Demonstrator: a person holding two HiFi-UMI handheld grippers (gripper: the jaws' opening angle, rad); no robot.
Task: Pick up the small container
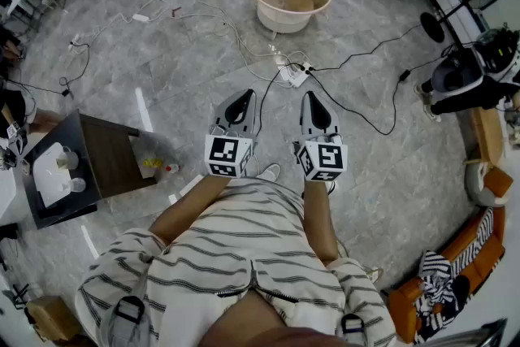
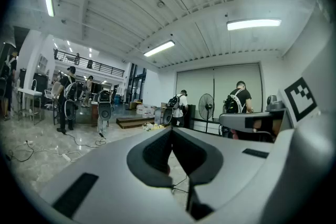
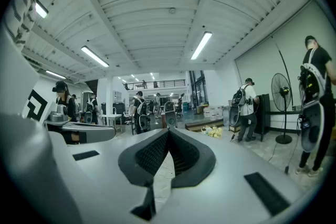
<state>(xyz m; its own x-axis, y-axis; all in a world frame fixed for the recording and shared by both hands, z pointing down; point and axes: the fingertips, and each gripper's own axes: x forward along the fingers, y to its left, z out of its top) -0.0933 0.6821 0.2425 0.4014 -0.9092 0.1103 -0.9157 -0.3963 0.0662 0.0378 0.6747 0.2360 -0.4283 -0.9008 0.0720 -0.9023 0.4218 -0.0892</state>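
As their jaws meet, left gripper [image 1: 244,94] and right gripper [image 1: 309,96] hold nothing.

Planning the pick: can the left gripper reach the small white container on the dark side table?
Probably not yet: left gripper is shut and aimed ahead; small white container sits well left on the dark side table.
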